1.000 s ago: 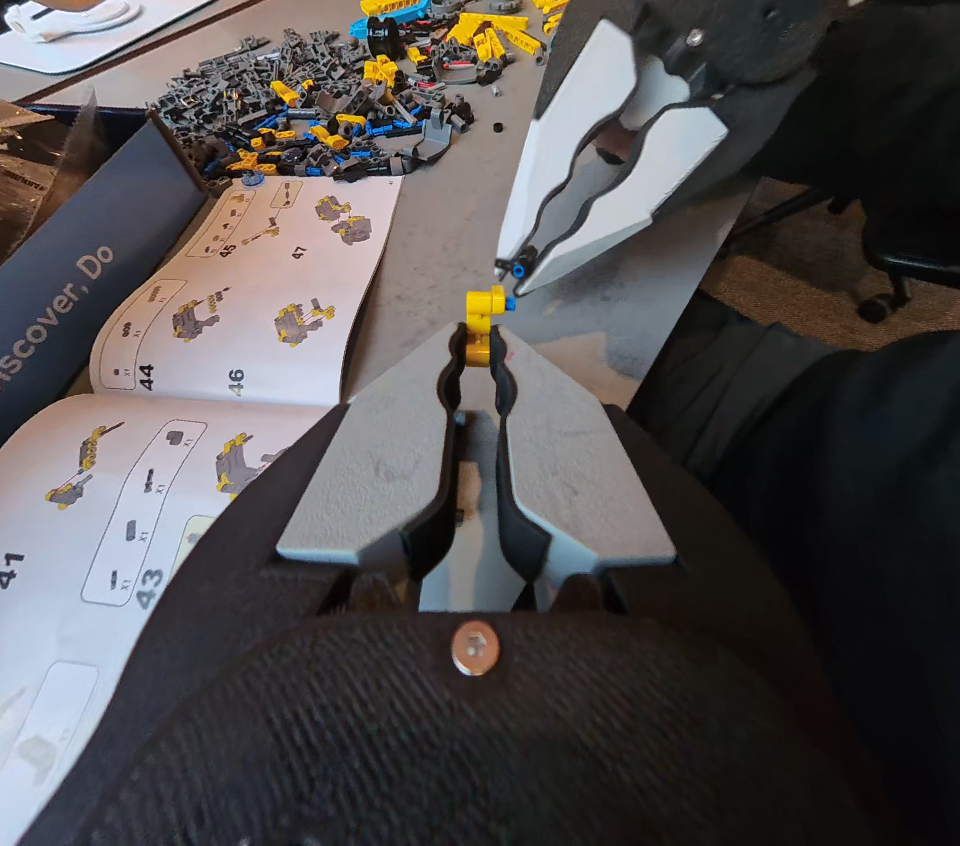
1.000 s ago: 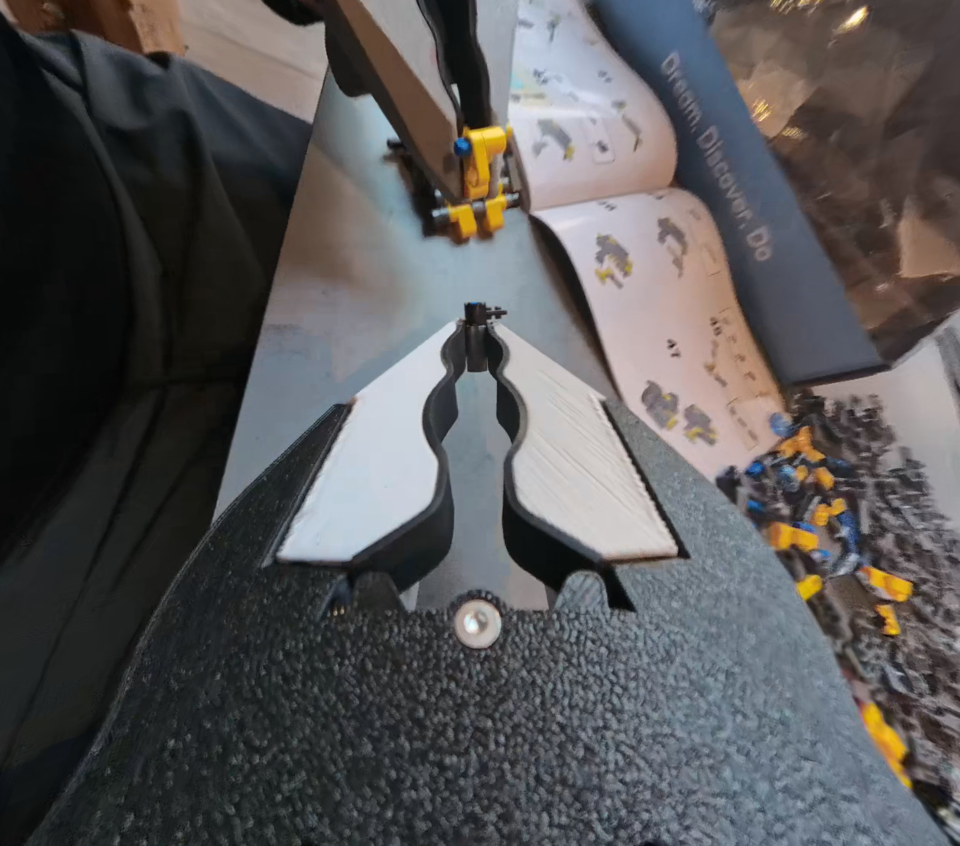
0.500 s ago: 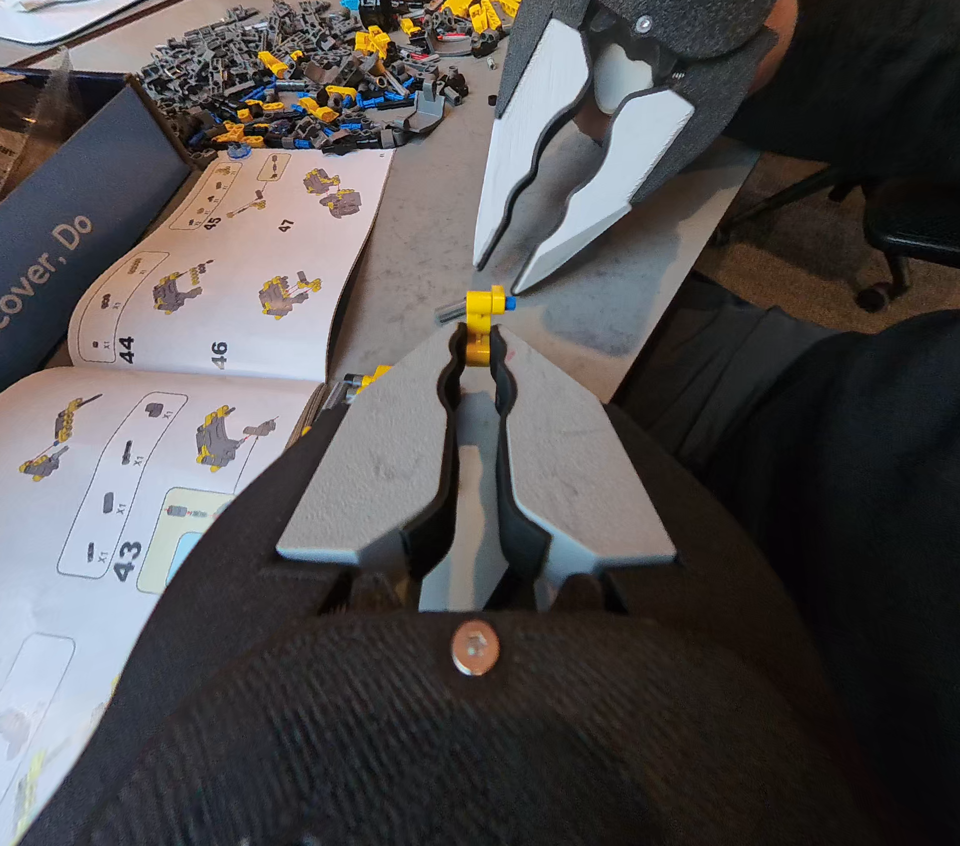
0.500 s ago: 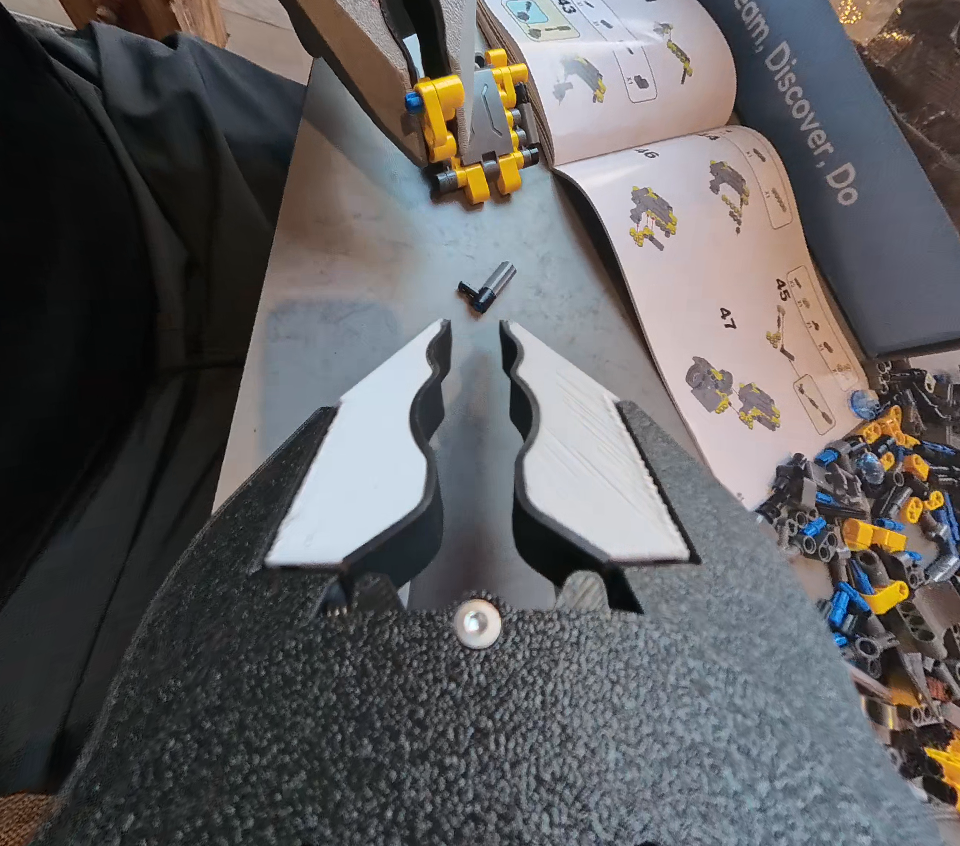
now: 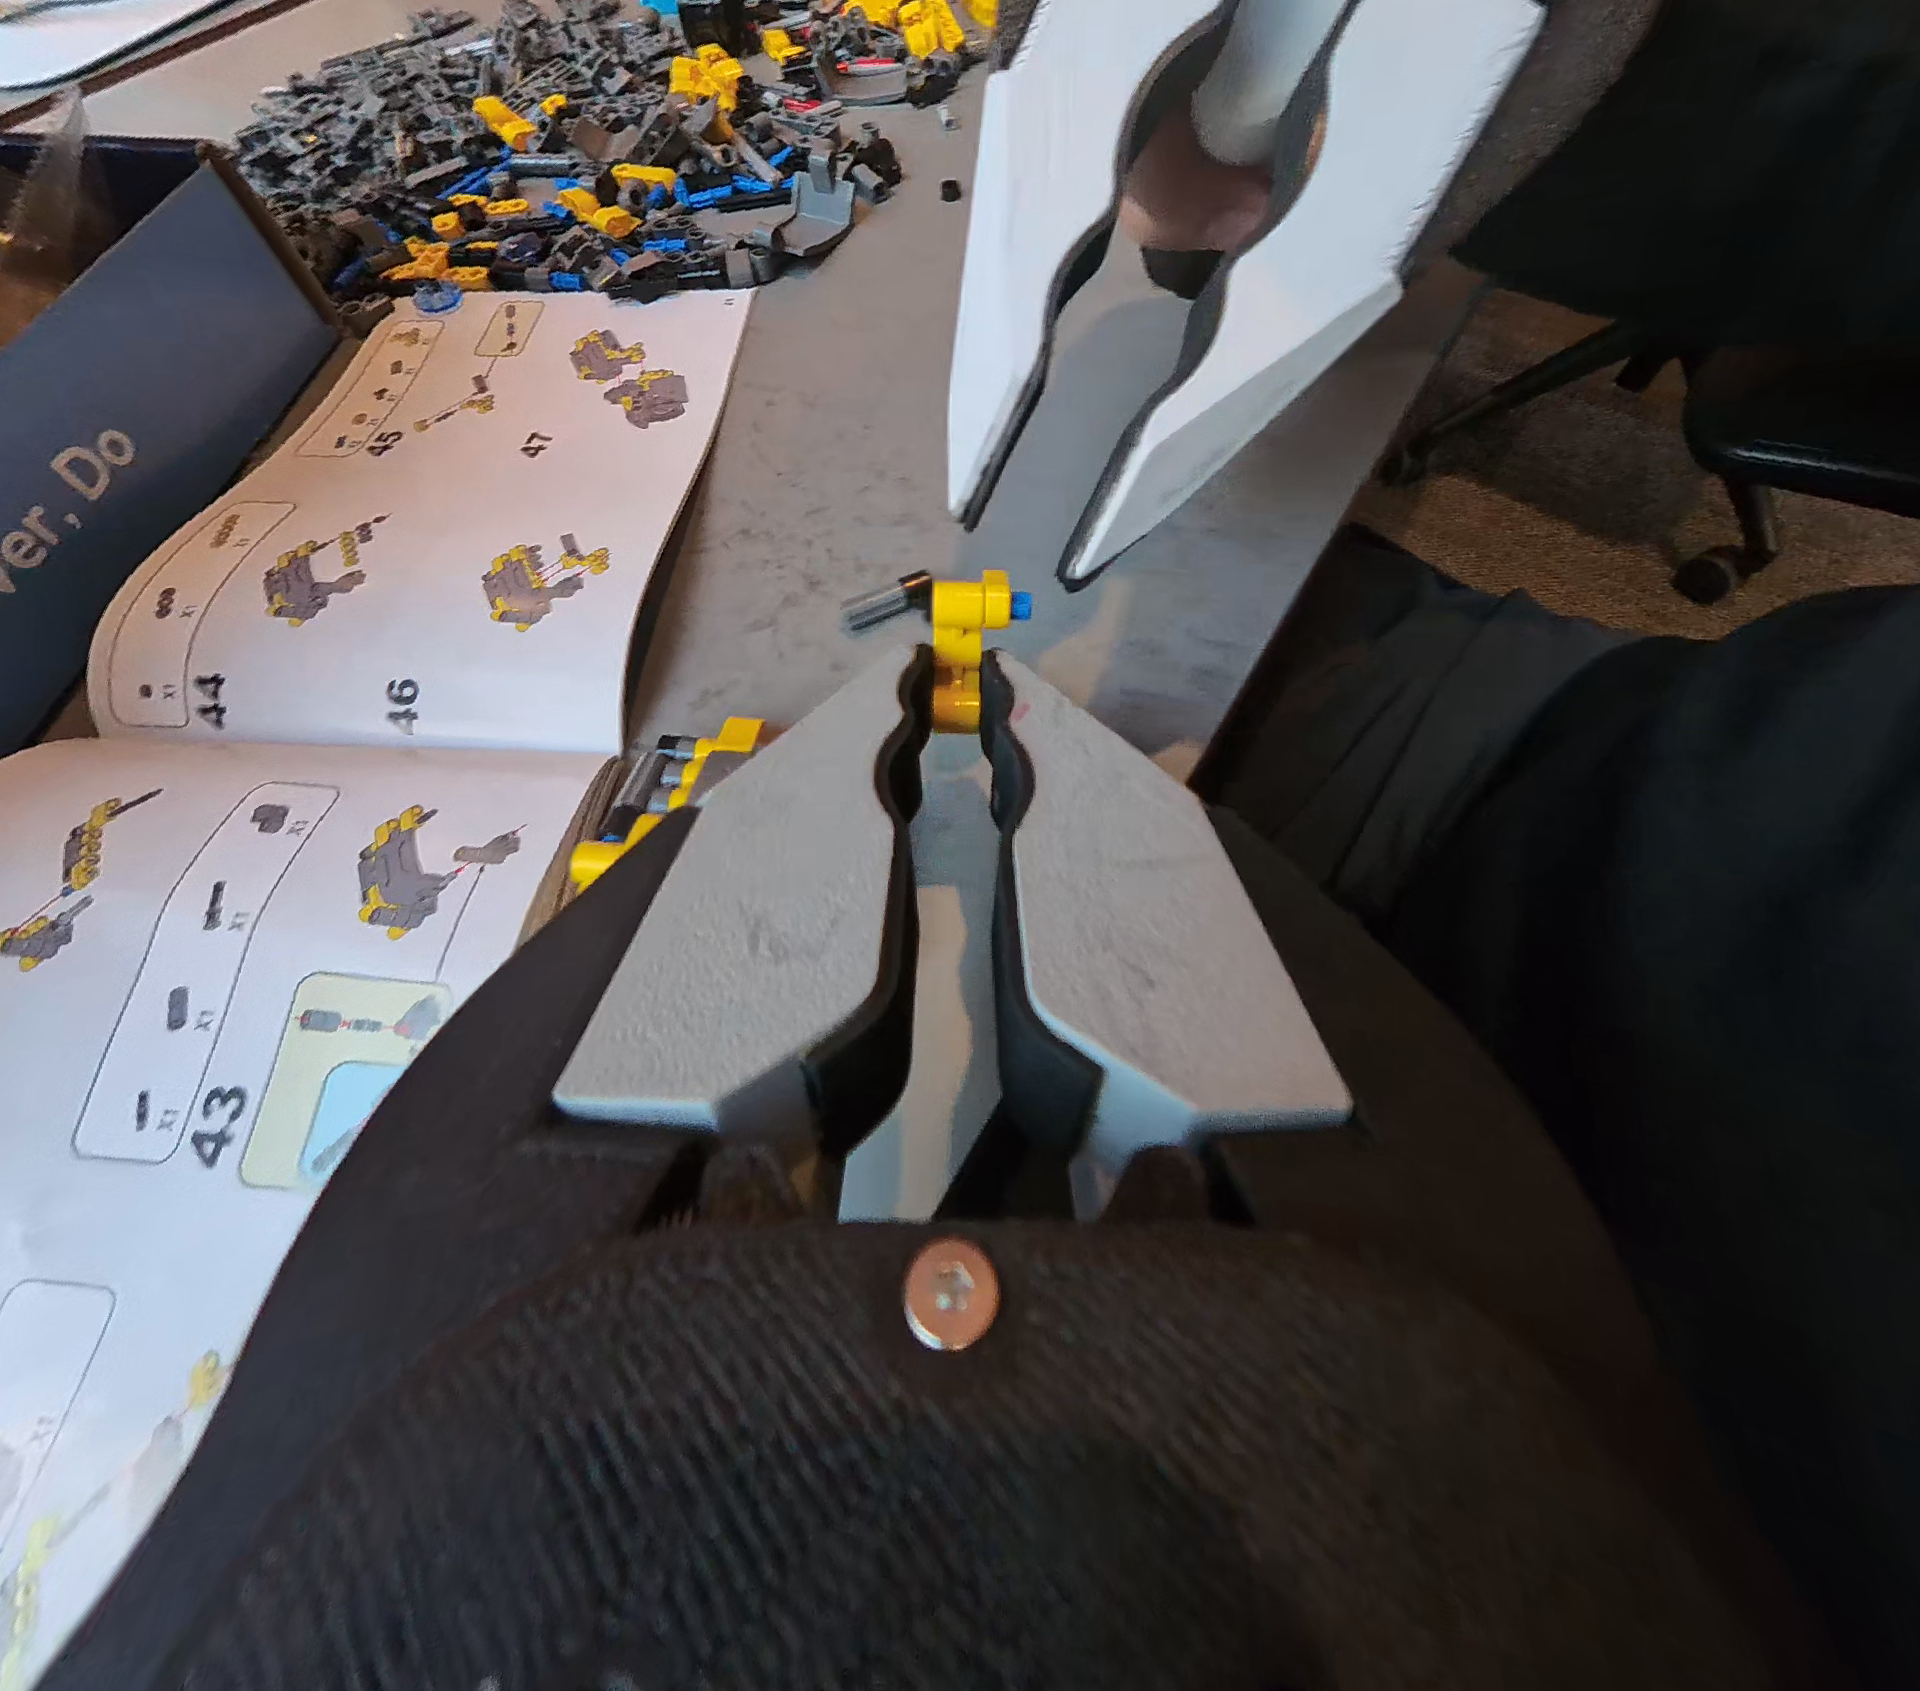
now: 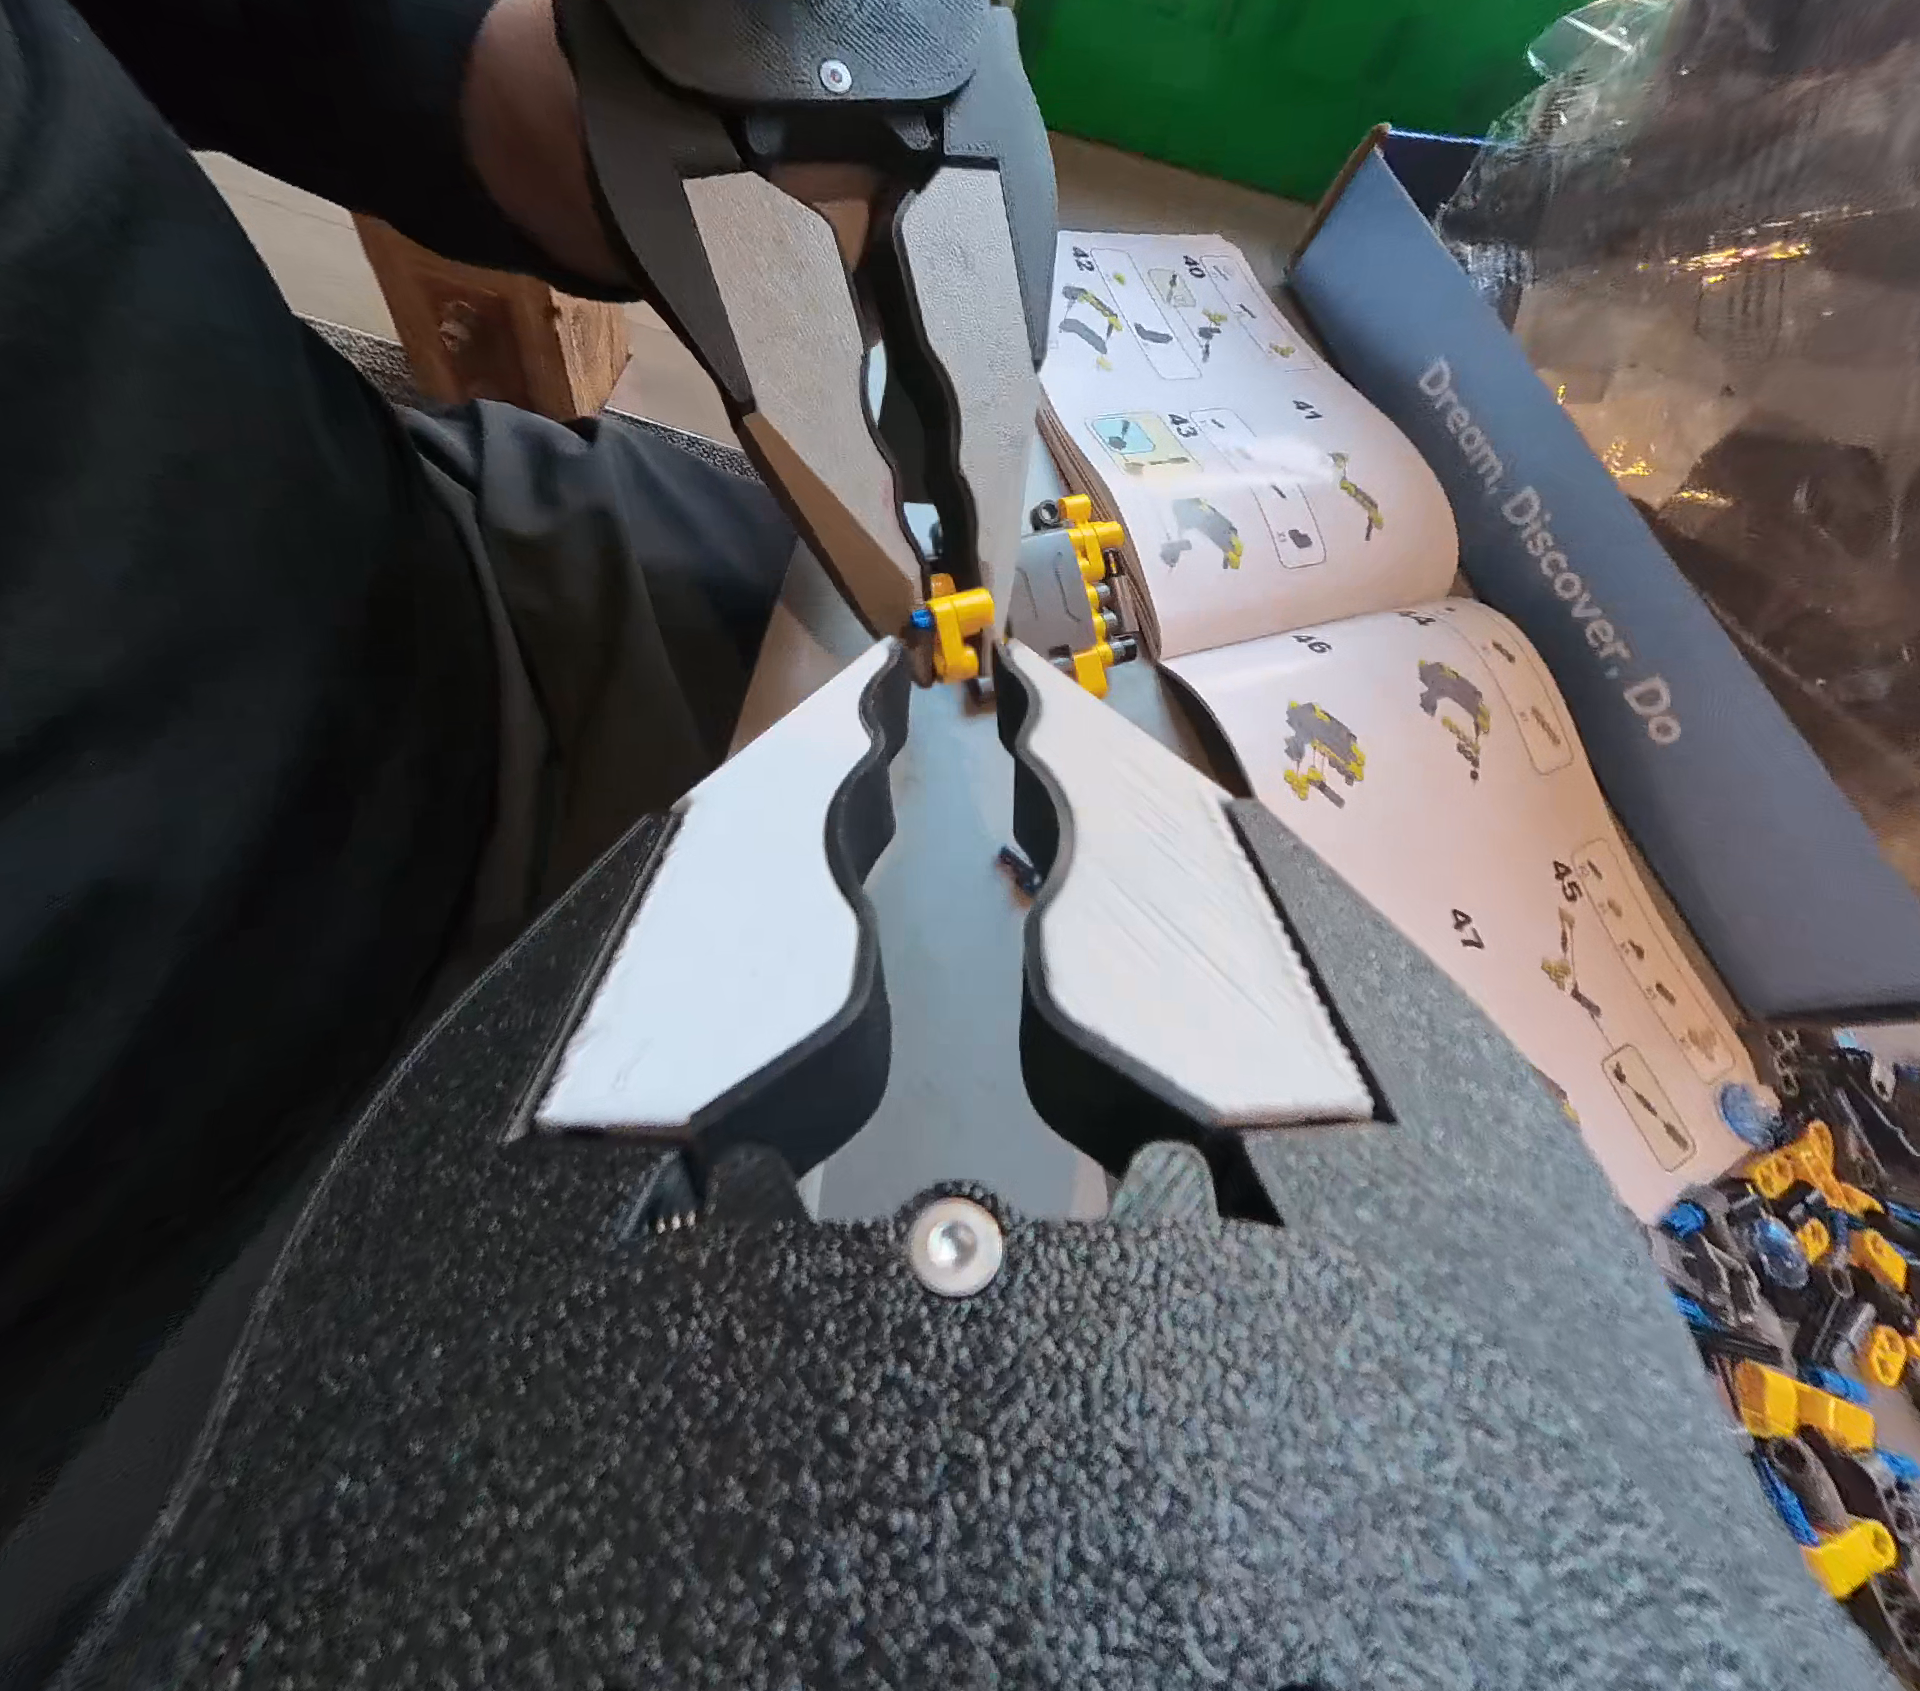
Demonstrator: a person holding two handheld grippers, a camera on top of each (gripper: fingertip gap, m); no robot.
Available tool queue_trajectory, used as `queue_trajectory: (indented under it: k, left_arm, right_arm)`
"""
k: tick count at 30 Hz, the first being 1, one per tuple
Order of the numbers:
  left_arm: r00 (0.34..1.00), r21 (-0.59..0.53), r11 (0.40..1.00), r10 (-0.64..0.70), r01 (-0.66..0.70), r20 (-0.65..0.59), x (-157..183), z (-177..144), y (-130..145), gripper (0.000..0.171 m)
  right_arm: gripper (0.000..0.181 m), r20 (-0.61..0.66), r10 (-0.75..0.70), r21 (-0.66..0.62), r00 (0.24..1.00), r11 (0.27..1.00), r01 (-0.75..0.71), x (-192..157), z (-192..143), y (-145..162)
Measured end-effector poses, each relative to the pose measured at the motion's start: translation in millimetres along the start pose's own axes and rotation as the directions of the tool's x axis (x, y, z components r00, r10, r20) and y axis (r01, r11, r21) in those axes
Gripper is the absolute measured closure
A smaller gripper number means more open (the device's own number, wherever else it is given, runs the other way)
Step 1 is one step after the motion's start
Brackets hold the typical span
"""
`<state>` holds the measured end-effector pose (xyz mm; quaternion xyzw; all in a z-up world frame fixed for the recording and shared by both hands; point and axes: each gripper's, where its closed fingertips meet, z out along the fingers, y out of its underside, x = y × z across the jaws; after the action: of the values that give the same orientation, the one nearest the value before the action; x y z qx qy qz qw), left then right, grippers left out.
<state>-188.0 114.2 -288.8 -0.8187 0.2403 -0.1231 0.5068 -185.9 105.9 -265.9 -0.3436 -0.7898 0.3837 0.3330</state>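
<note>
**Left hand-held gripper pinches yellow piece; right one stands apart, tips just beside it**

Left hand-held gripper (image 5: 958,685): fingers closed on the lower part of a small yellow connector piece (image 5: 966,615). The piece stands up out of the tips; its upper barrel runs crosswise, with a blue pin end (image 5: 1022,602) showing on the right and a grey-and-black peg (image 5: 883,602) appearing at its left. I cannot tell from this view whether that peg is seated in the piece or lies on the tabletop (image 5: 831,436) behind it.

Right hand-held gripper (image 6: 948,662): fingers apart, nothing between them. In its own view the yellow piece sits right at the gap between its tips, slightly ahead. In the left wrist view its tips hang just above and to the right of the piece, on the blue-pin side, close but not touching. A small dark peg (image 6: 1018,868) shows on the tabletop through the gap between the right fingers.

Key relation: the piece's crosswise barrel points roughly toward the right gripper's tips; the left gripper holds it, the right is the free one nearest.

Surroundings: a partly built yellow-and-grey assembly (image 6: 1075,592) rests beside the open instruction booklet (image 5: 436,498), close to the left fingers. A navy box (image 6: 1538,602) lies past the booklet. A heap of loose building pieces (image 5: 540,187) spreads farther along the tabletop.
</note>
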Motion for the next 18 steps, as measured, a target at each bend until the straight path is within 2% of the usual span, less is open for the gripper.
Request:
queue_trajectory:
  k: [3,12,18]
  left_arm:
    - [0.998,0.037,0.999,0.034,-0.032,-0.059,11,-1,-4,0.166]
    - [0.995,0.062,0.997,0.054,-0.049,-0.083,17,0,-5,0.166]
    - [0.989,0.078,0.997,0.035,-0.025,-0.141,24,-1,-6,0.166]
  right_arm:
    - [0.167,0.029,0.005,0.000,1.000,1.000,-0.005,-7,2,1]
    - [0.172,0.056,0.089,0.054,0.994,0.994,-0.092,-16,2,-1]
    - [0.174,0.051,0.055,0.064,0.997,0.996,-0.059,-21,0,-1]
